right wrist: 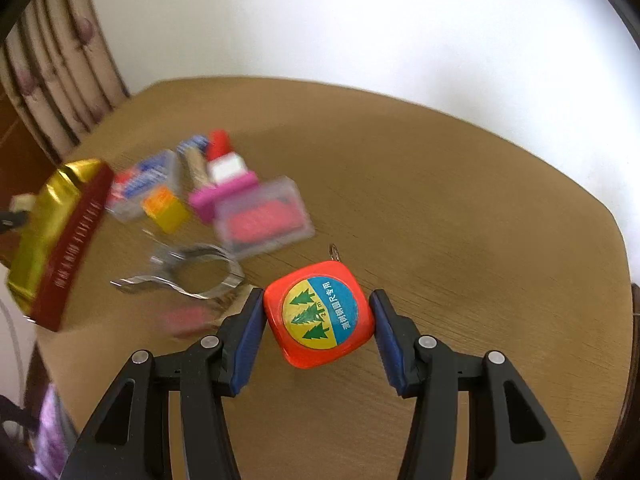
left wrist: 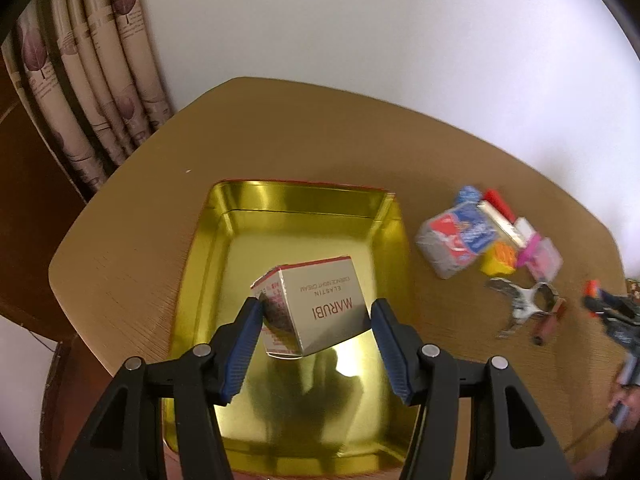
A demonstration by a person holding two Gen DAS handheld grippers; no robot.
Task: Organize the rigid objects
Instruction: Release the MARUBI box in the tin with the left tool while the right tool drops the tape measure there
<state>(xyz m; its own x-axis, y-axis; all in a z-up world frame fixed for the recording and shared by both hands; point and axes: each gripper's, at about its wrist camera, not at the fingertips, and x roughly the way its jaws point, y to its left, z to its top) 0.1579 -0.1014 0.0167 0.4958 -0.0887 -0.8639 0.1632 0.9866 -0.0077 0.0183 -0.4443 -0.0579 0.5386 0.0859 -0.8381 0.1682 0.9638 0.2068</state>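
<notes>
Left wrist view: the left tongs (left wrist: 316, 316) grasp a cream box (left wrist: 316, 304) by two opposite corners, holding it tilted above the gold tin (left wrist: 224, 240), which lies directly below and ahead of the tongs on the bench (left wrist: 320, 132). The grip looks thin, near the box's lower edges. If the blue pads (left wrist: 244, 344) slip on the glossy card, the box may twist out and land on a corner or against the tin's wall instead of flat on its floor. Off to the right of the tongs sits the pile (left wrist: 488, 236) of items yet to be sorted, with a metal clip (left wrist: 520, 304) nearer.

Right wrist view: the right tongs (right wrist: 318, 320) are clenched on an orange tape measure (right wrist: 320, 314), one pad on each side, held clear of the bench. Its rounded plastic sides offer little bite, so a quick swing could let it rotate or drop. The tin (right wrist: 52, 240) is far left of these tongs, with the pile and clip (right wrist: 188, 276) between; a low pass toward it might knock them.
</notes>
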